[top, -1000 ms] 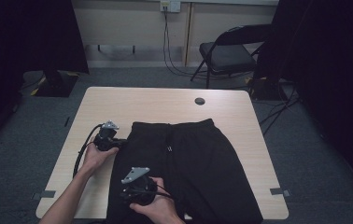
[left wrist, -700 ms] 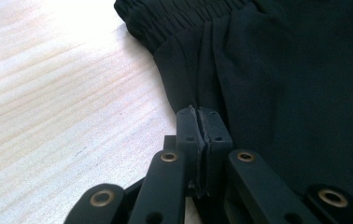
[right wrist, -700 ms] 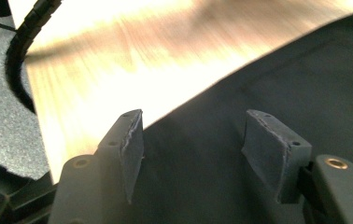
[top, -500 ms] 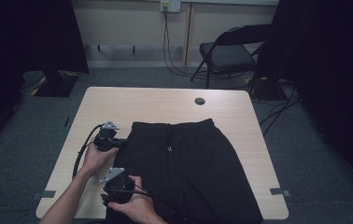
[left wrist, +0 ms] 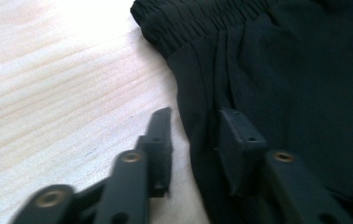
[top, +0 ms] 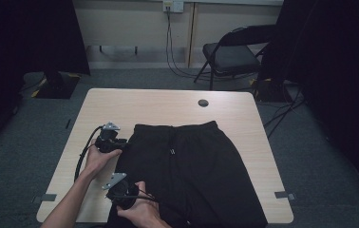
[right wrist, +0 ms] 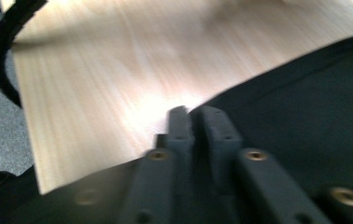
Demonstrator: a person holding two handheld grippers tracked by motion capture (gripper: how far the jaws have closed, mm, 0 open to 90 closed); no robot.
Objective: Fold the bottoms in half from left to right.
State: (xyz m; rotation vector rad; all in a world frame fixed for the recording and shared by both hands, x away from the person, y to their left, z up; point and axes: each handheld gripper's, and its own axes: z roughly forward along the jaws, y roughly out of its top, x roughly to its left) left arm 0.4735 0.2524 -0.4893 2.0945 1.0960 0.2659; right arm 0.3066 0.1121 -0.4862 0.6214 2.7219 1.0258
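The shorts point(top: 192, 175) are plain black, with no print; the gathered waistband point(left wrist: 198, 21) is the same black. The tabletop point(top: 168, 109) is pale wood with a fine straight grain, and a small round dark cap point(top: 203, 102) sits in it. The left gripper point(top: 119, 145) and the right gripper point(top: 123, 195) are black, each topped by a grey plate, with brass-coloured rivets on the black fingers point(left wrist: 158, 140). Their cables are black. The floor point(top: 310, 142) is grey carpet, speckled as far as the blurred right gripper view lets one judge. The folding chair point(top: 230, 54) is black, the wall point(top: 135, 23) behind it beige.
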